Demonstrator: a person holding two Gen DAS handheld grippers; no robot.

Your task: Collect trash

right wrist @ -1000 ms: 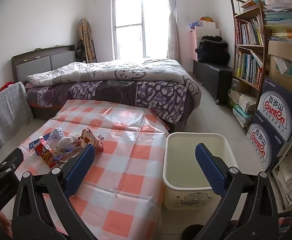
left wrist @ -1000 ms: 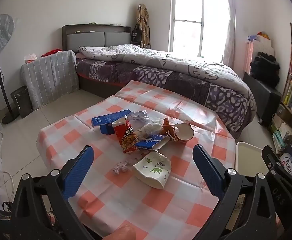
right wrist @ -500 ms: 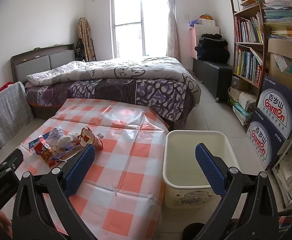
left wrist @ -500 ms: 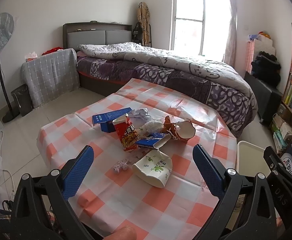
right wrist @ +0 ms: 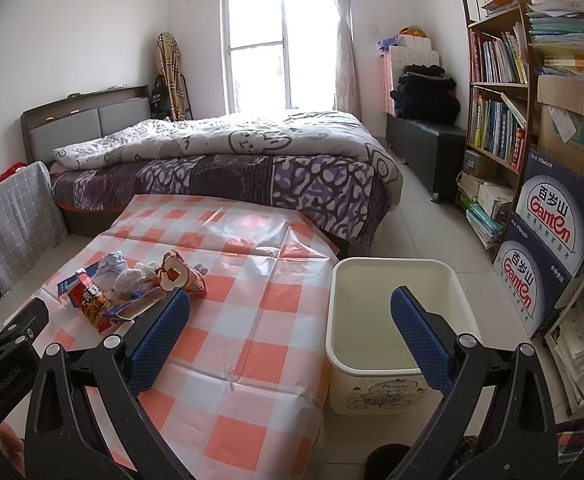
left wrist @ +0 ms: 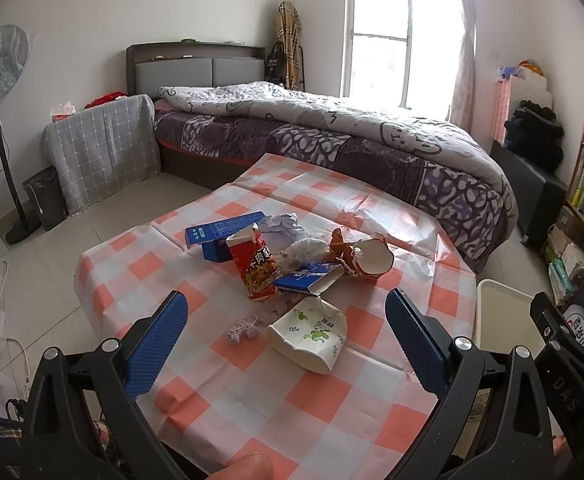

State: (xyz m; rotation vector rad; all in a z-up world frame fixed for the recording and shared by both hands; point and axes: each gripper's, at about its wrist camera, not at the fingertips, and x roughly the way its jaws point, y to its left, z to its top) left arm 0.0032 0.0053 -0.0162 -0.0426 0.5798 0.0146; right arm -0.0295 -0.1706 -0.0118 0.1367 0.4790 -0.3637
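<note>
The left gripper [left wrist: 286, 312] hangs over the near part of the table with its blue-padded jaws spread wide and nothing between them; the right gripper [right wrist: 290, 312] is likewise wide apart and empty, held above the table's right edge and the bin. Nearest on the checked tablecloth [left wrist: 331, 400] lies a white paper box with green leaf print [left wrist: 309, 334], tipped on its side with its flap torn open; just to its left sits a small crumpled scrap of pale wrapper [left wrist: 243, 327]. Behind these the rest of the trash is heaped together near the middle of the table: a red snack carton [left wrist: 255, 267] standing upright with its top torn; a flattened blue box [left wrist: 309, 278] leaning against it on the right; a torn brown-and-white paper cup [left wrist: 365, 256] lying on its side further right; wads of white tissue [left wrist: 303, 246] behind them; a longer blue box [left wrist: 222, 236] at the back left. The white plastic bin [right wrist: 395, 388] stands on the floor just beside the table's right edge; it looks bare inside. Beyond the table is a bed [right wrist: 252, 152] with a grey patterned quilt; a bookshelf [right wrist: 495, 92] and stacked water cartons [right wrist: 551, 240] line the right wall; a window [right wrist: 280, 40] lights the far end.
</note>
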